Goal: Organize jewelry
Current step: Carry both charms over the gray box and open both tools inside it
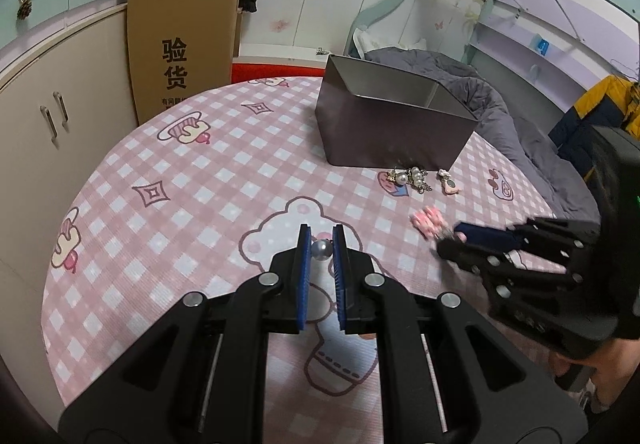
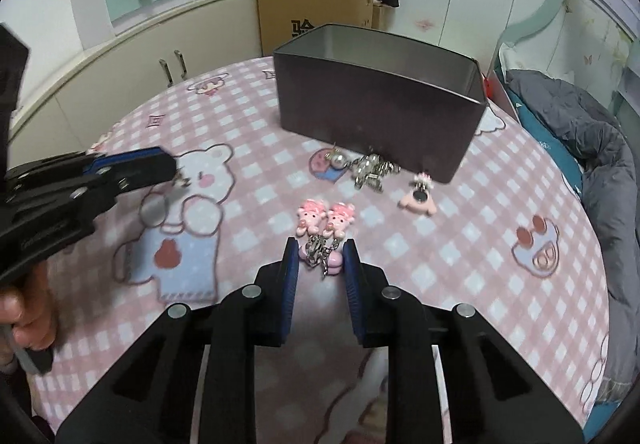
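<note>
Both grippers grasp jewelry ahead of the open dark rectangular metal tin [image 2: 380, 116].

Left gripper [image 1: 322, 249] pinches a grey pearl bead [image 1: 321, 249] at its fingertips; right gripper [image 2: 322, 258] clamps the pink pig charm pair [image 2: 325, 220] by its chain, likely for transfer to the tin beyond.

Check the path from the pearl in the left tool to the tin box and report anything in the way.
Nothing visible blocks it. The pearl sits between the left tool pads; only bare checked cloth lies between it and the open tin box. The earring pile sits off to the right.
</note>
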{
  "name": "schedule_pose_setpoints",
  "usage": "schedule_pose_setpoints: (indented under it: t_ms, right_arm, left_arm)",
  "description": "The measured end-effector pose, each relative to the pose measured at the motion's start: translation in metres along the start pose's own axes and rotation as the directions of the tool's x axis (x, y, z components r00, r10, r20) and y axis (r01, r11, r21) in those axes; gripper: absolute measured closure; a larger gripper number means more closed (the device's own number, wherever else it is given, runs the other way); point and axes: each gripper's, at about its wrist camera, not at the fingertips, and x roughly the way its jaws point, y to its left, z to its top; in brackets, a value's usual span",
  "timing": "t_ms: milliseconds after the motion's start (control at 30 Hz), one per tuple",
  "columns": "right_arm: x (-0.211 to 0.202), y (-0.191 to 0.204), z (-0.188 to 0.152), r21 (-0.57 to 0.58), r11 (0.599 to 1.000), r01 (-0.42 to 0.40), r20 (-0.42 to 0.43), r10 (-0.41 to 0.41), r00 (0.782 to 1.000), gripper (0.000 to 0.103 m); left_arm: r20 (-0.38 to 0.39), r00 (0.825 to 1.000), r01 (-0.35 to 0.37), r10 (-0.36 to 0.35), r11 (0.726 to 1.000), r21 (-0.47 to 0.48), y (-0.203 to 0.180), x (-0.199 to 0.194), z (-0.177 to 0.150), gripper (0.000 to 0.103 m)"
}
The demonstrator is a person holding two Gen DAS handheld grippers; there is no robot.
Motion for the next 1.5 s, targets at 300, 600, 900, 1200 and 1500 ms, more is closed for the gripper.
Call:
schedule_pose_setpoints:
  t_ms: [300,600,900,1200,1500]
  right_arm:
    - [-0.016,0.013,-0.024,-0.035,0.998,-0.044,-0.017,0.043,0.999,0.057]
    - [-0.019,0.001,-0.024,0.002,1.000,-0.017,-0.006,0.017,1.000,0.070]
    - [-0.018,-0.014,-0.014,0.081,0.996,-0.023,0.017,0.021,1.000,0.077]
    - [-0.001,0.007,-0.007,-0.018,0.997,0.069,-0.020,-0.070,0.997,0.081]
    - [-0.048,-0.033,-0.014,0.137,0.987,-0.077,0.102,0.064,0.993,0.084]
  left_arm:
    - [-0.002,1.000,-0.015,0.015,1.000,0.009,-0.002,0.000,-0.001,0.092]
    - [-0.011,1.000,-0.014,0.015,1.000,0.019,-0.004,0.003,-0.001,0.092]
    - [-0.021,1.000,-0.013,0.014,0.999,0.031,-0.006,0.006,-0.002,0.092]
    - [-0.018,1.000,-0.002,0.002,1.000,0.021,-0.006,0.004,-0.002,0.092]
    - [-0.007,0.999,0.052,-0.052,0.998,0.041,-0.007,-0.006,-0.003,0.093]
